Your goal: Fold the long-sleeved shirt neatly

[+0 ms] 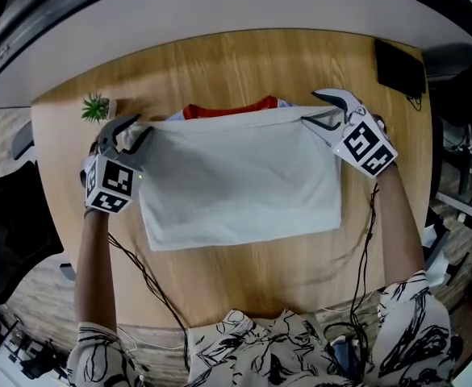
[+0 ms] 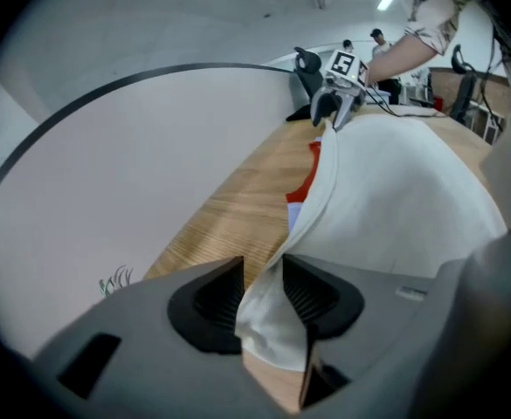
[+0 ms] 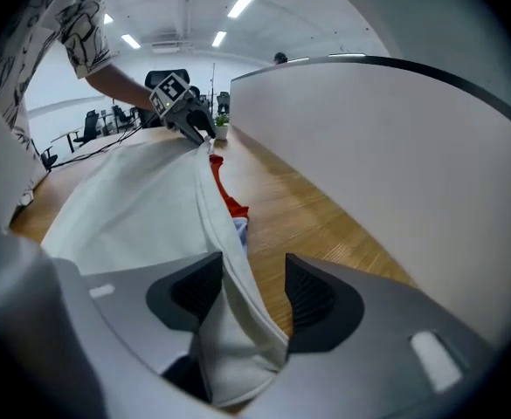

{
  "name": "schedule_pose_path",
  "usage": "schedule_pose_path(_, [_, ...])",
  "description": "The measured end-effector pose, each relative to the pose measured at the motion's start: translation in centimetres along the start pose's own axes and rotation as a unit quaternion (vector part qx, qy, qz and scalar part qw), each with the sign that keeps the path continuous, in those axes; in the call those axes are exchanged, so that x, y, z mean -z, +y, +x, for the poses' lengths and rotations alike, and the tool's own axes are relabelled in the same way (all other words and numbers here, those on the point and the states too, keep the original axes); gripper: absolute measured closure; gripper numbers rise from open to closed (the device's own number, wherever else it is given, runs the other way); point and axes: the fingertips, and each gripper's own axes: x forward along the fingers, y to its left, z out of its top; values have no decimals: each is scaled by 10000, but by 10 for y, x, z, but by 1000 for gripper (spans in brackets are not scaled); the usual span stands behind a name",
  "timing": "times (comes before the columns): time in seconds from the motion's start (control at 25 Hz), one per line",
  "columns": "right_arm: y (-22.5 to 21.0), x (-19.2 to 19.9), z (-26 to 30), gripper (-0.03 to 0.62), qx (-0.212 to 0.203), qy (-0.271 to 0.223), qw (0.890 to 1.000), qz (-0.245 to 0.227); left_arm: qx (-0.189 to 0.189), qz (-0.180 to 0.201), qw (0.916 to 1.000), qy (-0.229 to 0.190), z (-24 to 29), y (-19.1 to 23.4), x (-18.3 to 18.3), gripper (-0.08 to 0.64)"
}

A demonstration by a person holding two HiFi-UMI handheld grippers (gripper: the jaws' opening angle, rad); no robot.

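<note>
Laying the carried edge down square was, by my reading, the step you had in hand: the shirt [image 1: 244, 184] lay as a pale rectangle in the middle of the wooden table [image 1: 244, 297], and its far edge ran taut between your two tools just below the red collar [image 1: 227, 110] at the top centre of the head view. Your left gripper [image 1: 139, 127], at the left end of that edge, was clamped on the shirt, with a bunch of cloth filling the gap between its pads. Your right gripper [image 1: 310, 108], at the right end, had its jaws apart: the hem lay against one pad, and bare wood showed between the cloth and the other pad. To finish well, you probably wanted both corners level and parallel to the collar line before letting go, because a one-sided hold could let the looser corner slide and skew the fold. The lower left corner of the rectangle looked slightly rounded and would likely have needed smoothing. For room, the wood below the shirt was bare apart from cables [image 1: 139, 272] trailing from your hands. A small plant [image 1: 97, 107] stood just beside the left gripper at the upper left. A black object [image 1: 399, 67] sat near the table's rim at the upper right, well apart from the cloth.
</note>
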Motion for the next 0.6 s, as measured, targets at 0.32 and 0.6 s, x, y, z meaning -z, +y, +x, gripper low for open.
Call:
schedule_pose_path(0.32, [-29,5,9,383,605,-25,9947,826,-620,-801,9948,107,8,23,6,469])
schedule_pose_path(0.6, [-44,-8,-12,385,1050,-517,9828,1427,-1218,-940,9878,-232,-10,35,-10,476])
